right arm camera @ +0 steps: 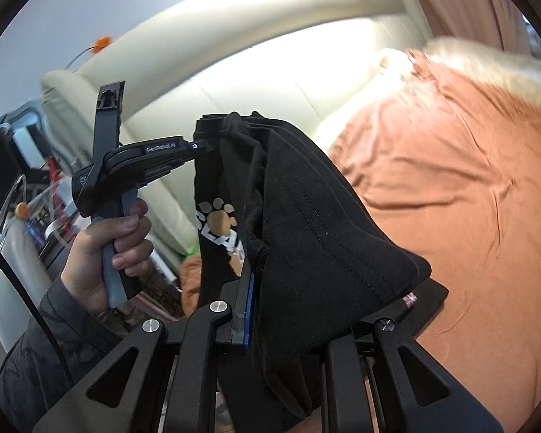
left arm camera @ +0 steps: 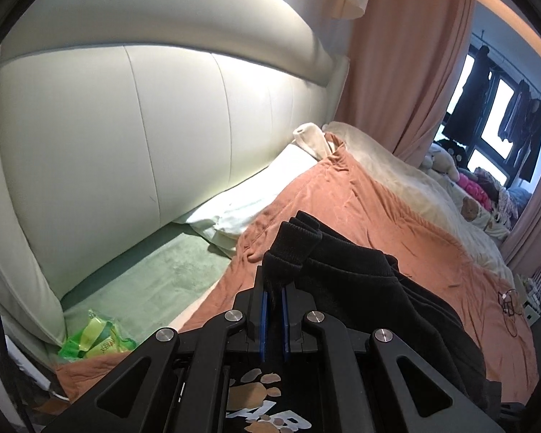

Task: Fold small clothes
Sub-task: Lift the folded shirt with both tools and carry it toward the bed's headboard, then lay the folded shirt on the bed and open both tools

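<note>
A small black garment [left arm camera: 360,288] with a tan paw print and white letters hangs in the air between both grippers, above the orange bedspread [left arm camera: 396,223]. My left gripper [left arm camera: 275,288] is shut on a bunched edge of it; it also shows in the right wrist view [right arm camera: 212,144], held by a hand. My right gripper [right arm camera: 267,288] is shut on another part of the black garment [right arm camera: 306,216], which drapes over and hides its right finger. The paw print [right arm camera: 218,216] faces the right camera.
A cream padded headboard [left arm camera: 144,144] runs along the left. A white pillow [left arm camera: 256,195] and a cream blanket [left arm camera: 414,180] lie on the bed. A green plastic packet [left arm camera: 93,342] sits on the green sheet. Pink curtains [left arm camera: 407,72] and hanging clothes stand behind.
</note>
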`<control>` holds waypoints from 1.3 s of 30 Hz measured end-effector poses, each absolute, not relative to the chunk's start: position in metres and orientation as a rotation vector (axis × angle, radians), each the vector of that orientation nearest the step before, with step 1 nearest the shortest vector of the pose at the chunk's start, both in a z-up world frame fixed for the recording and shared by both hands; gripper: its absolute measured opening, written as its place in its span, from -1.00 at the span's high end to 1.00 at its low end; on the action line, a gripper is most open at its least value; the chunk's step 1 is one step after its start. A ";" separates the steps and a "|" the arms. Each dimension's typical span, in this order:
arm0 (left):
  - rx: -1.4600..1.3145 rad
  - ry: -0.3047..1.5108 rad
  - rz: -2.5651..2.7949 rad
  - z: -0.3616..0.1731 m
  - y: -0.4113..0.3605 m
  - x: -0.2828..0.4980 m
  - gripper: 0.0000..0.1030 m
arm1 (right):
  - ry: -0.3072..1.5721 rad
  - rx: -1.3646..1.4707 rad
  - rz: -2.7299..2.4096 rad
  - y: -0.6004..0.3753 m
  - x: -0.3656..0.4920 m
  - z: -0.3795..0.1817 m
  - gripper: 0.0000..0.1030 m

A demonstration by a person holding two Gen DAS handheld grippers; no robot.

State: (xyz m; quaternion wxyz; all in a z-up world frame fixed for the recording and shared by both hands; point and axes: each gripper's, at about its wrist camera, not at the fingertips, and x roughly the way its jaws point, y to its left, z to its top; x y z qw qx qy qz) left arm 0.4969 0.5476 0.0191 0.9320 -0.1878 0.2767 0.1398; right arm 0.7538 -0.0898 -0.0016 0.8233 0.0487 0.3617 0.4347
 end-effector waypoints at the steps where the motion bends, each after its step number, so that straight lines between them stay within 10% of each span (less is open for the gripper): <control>1: -0.382 0.579 0.285 0.012 0.548 0.505 0.89 | 0.782 0.112 0.923 -0.097 0.763 -0.008 0.79; 7: -0.353 0.662 0.306 -0.043 0.547 0.550 0.89 | 0.867 0.097 0.803 -0.141 0.817 -0.056 0.73; 11: -0.323 0.776 0.403 -0.088 0.554 0.575 0.62 | 0.935 0.118 0.632 -0.192 0.860 -0.091 0.04; 16: -0.328 0.807 0.409 -0.102 0.555 0.569 0.28 | 0.956 0.245 0.625 -0.225 0.866 -0.104 0.04; 39: -0.349 0.970 0.316 -0.159 0.466 0.444 0.27 | 1.003 0.131 0.775 -0.147 0.752 -0.129 0.04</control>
